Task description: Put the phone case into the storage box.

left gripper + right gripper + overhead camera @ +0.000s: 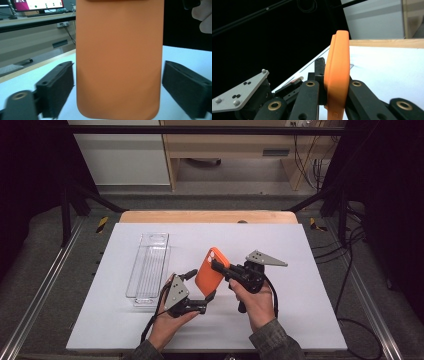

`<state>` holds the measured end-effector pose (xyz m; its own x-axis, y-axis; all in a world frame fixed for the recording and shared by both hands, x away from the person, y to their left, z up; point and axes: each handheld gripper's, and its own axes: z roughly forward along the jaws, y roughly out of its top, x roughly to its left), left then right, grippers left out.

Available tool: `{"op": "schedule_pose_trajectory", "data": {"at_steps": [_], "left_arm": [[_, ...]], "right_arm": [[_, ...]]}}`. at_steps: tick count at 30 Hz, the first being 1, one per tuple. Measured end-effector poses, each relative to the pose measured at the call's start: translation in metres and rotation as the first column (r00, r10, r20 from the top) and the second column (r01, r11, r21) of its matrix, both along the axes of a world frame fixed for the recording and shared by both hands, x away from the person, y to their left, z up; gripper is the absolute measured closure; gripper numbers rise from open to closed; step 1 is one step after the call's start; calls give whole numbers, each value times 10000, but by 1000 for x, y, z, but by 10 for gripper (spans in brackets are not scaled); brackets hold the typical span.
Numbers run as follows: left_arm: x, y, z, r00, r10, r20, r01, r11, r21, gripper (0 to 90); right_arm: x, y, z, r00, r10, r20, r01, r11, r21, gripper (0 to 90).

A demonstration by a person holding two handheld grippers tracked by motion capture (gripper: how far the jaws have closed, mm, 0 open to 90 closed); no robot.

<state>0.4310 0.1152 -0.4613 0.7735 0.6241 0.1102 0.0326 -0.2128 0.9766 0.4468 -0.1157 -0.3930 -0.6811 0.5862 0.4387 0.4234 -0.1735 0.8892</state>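
Phone case: orange phone case held off the desk, just right of the clear tray, long axis near upright.
Right claw: right claw clamped across the case's thin edges, carrying it.
Left claw: left claw parted, pads apart from the case's lower end between them.
Tray: lies left of the case; its length runs away from the person.
Nearer hand: right.

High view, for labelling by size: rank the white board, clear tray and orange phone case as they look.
1. white board
2. clear tray
3. orange phone case, though it is held up nearer the camera
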Motion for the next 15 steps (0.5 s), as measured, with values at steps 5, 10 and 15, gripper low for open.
{"op": "schedule_pose_trajectory", "data": {"at_steps": [5,10,15], "left_arm": [[-1,-1,1,9999,-56,117,59,9996,-268,41],[-2,-2,2,10000,-22,38,24,9986,-535,28],[-2,-2,4,10000,13,51,-10,9980,-632,27]], "right_arm": [[-3,4,1,9993,-124,349,143,9984,-555,842],[-6,10,-1,9989,-29,478,71,9962,-870,841],[-10,21,-3,9977,218,638,-129,9906,-1363,840]]}}
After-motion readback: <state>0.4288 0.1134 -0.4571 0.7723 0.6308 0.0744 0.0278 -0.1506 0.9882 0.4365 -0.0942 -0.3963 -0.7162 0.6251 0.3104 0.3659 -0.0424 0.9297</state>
